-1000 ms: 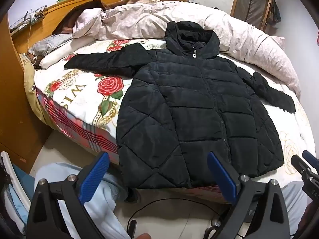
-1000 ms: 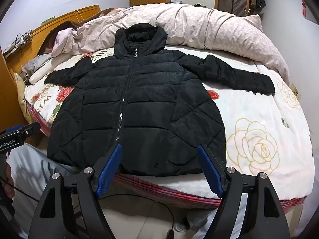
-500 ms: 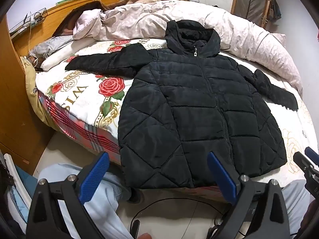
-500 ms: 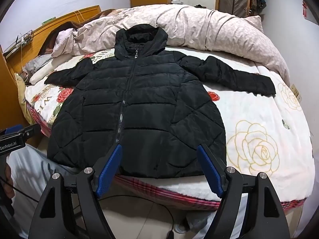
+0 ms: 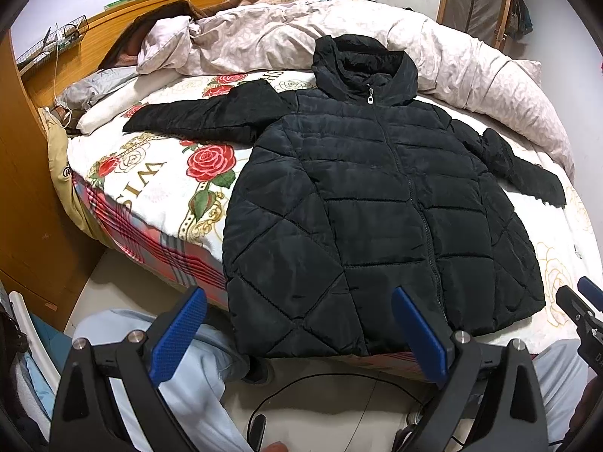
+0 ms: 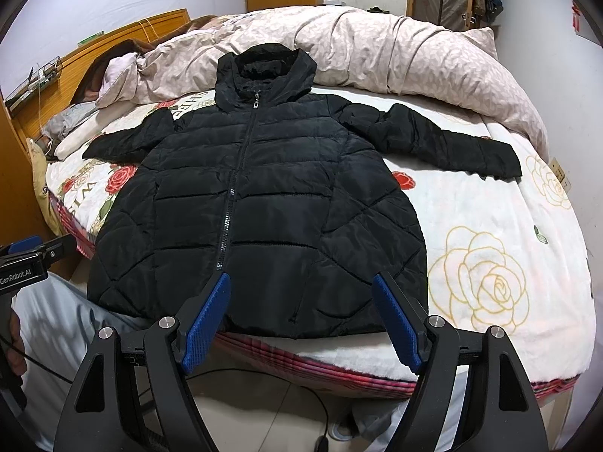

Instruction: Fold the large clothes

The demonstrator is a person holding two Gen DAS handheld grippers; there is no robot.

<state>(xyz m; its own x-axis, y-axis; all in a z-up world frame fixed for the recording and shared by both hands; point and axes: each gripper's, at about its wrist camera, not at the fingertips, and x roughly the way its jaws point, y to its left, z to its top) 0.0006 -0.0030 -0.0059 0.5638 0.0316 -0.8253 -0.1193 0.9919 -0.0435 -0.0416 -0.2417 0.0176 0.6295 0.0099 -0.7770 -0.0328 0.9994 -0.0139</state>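
A black quilted hooded jacket [image 5: 377, 203] lies flat and zipped on the bed, front up, hood toward the far side, both sleeves spread out sideways. It also shows in the right wrist view [image 6: 264, 203]. My left gripper [image 5: 297, 335] is open and empty, held just in front of the jacket's hem at its left half. My right gripper [image 6: 299, 324] is open and empty, in front of the hem at its right half. Neither gripper touches the jacket.
The bed has a white rose-print sheet [image 6: 490, 263] and a bunched pink duvet [image 6: 395, 49] along the far side. A wooden headboard [image 5: 75, 49] stands at left. Cables [image 5: 301, 388] lie on the tiled floor below. The person's light-blue trousers [image 5: 188, 376] are at the bed edge.
Both grippers have drifted slightly forward toward the jacket's hem. The jacket has not moved and both jaws stay open.
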